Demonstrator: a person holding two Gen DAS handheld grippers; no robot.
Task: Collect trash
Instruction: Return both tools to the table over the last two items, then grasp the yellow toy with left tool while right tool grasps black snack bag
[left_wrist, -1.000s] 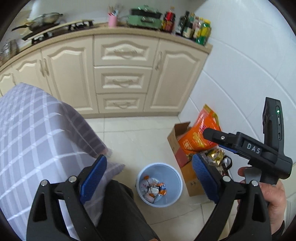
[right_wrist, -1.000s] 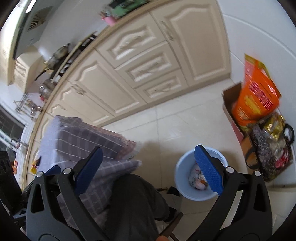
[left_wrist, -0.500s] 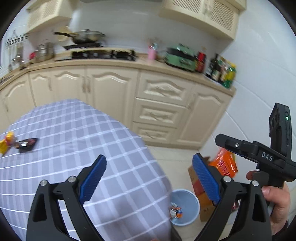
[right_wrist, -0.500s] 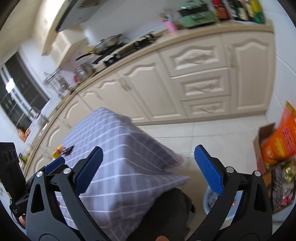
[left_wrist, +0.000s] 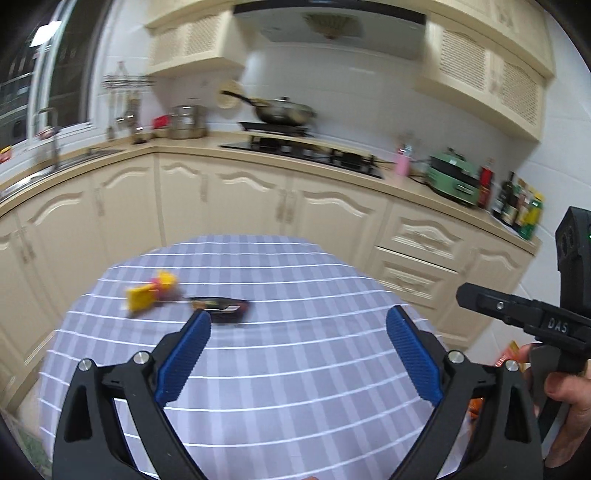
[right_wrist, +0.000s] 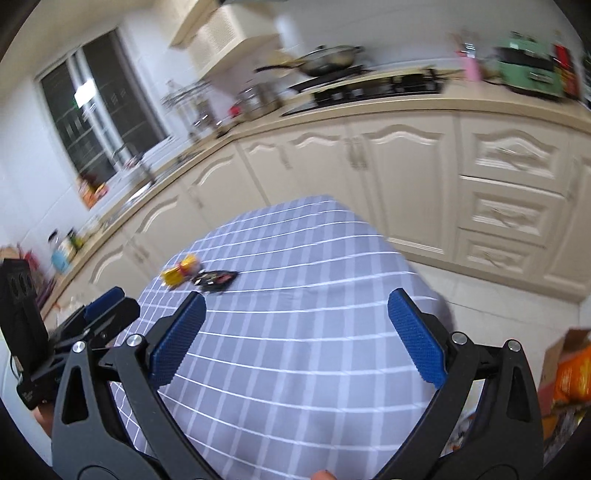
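Note:
A yellow wrapper (left_wrist: 149, 293) and a dark wrapper (left_wrist: 221, 307) lie side by side on the table's grey-and-white checked cloth (left_wrist: 295, 369), on its far left part. They also show in the right wrist view, the yellow wrapper (right_wrist: 181, 271) left of the dark wrapper (right_wrist: 214, 278). My left gripper (left_wrist: 297, 349) is open and empty above the near part of the table. My right gripper (right_wrist: 293, 332) is open and empty, to the right of the left one. The trash bin is out of view.
Cream kitchen cabinets (left_wrist: 332, 218) run behind the table, with a stove and wok (left_wrist: 284, 112), a green appliance (left_wrist: 452, 181) and bottles (left_wrist: 517, 210) on the counter. A cardboard box with orange bags (right_wrist: 569, 373) stands on the floor at the right.
Both grippers have swung up from the floor and the blue bin to face the table top. The two wrappers have come into view ahead. Both stay open.

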